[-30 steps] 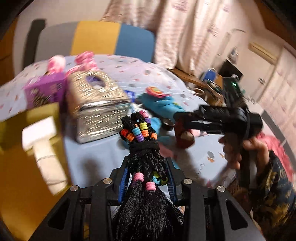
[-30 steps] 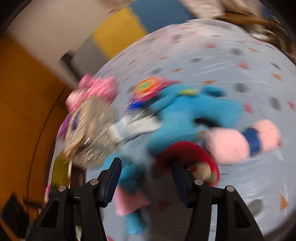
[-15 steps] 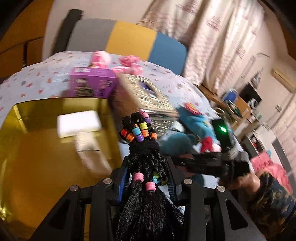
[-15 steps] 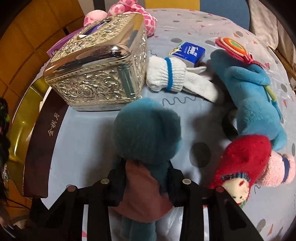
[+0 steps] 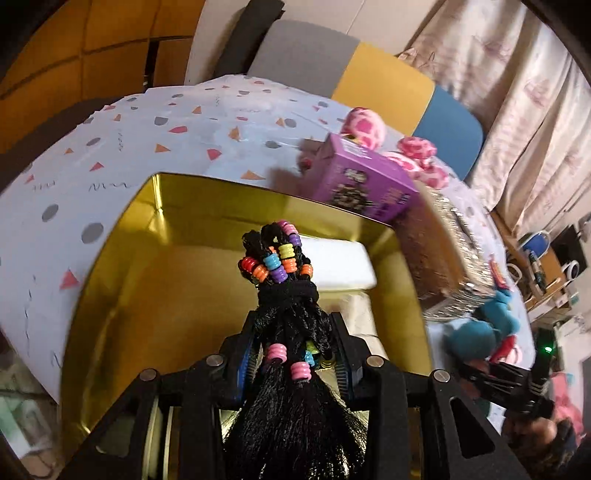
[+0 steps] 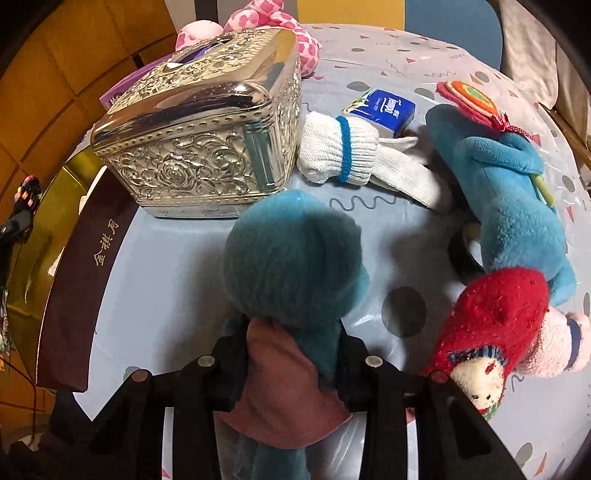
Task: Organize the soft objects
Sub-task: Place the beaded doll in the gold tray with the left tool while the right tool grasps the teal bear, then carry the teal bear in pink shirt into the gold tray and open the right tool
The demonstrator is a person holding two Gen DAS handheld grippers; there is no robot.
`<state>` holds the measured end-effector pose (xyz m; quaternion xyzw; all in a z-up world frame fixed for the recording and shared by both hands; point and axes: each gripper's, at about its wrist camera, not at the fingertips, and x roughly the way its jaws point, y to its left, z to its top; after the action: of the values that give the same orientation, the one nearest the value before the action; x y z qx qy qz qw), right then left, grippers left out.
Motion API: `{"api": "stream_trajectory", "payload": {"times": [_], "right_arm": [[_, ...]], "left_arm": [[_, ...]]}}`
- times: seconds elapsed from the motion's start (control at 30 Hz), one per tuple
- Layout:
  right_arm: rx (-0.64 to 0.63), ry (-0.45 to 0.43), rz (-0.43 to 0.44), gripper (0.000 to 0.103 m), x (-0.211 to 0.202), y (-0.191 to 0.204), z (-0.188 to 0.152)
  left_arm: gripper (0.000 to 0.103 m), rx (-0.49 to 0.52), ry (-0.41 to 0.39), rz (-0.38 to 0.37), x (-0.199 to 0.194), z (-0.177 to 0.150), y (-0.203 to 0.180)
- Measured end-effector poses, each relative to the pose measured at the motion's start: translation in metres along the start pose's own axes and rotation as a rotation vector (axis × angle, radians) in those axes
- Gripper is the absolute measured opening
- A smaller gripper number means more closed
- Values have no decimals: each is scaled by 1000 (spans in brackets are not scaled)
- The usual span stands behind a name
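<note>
Both jaws pinch: my left gripper (image 5: 293,363) clamps a beaded black hair bundle (image 5: 284,295) at lower centre, my right gripper (image 6: 291,363) has just closed on a teal plush toy (image 6: 295,254).

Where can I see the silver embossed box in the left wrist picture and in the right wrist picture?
Left wrist view: the silver embossed box is at the right, blurred, behind the gold tray's right wall, below the purple carton.
Right wrist view: it fills the upper left, sharp, beside the rolled white sock.
Shared landmark: the pink spotted plush behind the box.
</note>
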<state>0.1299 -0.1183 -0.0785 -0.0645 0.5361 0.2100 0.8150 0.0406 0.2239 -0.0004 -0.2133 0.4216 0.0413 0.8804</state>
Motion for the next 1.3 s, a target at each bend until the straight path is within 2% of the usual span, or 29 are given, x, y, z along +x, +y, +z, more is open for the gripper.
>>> {"api": "stream_trajectory", "payload": {"times": [0.2, 0.33, 0.4, 0.5, 0.57, 0.67, 0.73, 0.8, 1.0, 1.07, 1.13, 1.3], "right_arm": [[-23, -2, -16, 39, 6, 15, 0], [-30, -3, -20, 39, 3, 21, 0], [-32, -2, -21, 39, 4, 23, -1], [-29, -2, -18, 39, 5, 22, 0], [-30, -2, -20, 39, 4, 20, 0], [-30, -2, -20, 39, 4, 19, 0], [-29, -3, -20, 39, 4, 19, 0], [-30, -3, -22, 39, 4, 18, 0], [-12, -1, -18, 42, 3, 12, 3], [3, 5, -15, 44, 2, 9, 5], [28, 6, -12, 44, 1, 4, 7], [19, -36, -74, 44, -4, 1, 14]], "left_arm": [[36, 12, 32, 42, 22, 31, 13], [38, 26, 83, 44, 46, 52, 13], [42, 38, 98, 28, 55, 58, 10], [47, 95, 108, 67, 71, 65, 2], [57, 96, 109, 85, 79, 68, 2], [58, 101, 96, 92, 84, 70, 2], [60, 82, 73, 84, 80, 69, 4], [63, 71, 30, 128, 69, 65, 5], [65, 62, -72, 156, 29, 47, -5], [73, 75, -94, 164, 18, 40, -11], [74, 94, -118, 168, 7, 31, -19], [79, 118, -155, 189, -13, 8, -32]]}}
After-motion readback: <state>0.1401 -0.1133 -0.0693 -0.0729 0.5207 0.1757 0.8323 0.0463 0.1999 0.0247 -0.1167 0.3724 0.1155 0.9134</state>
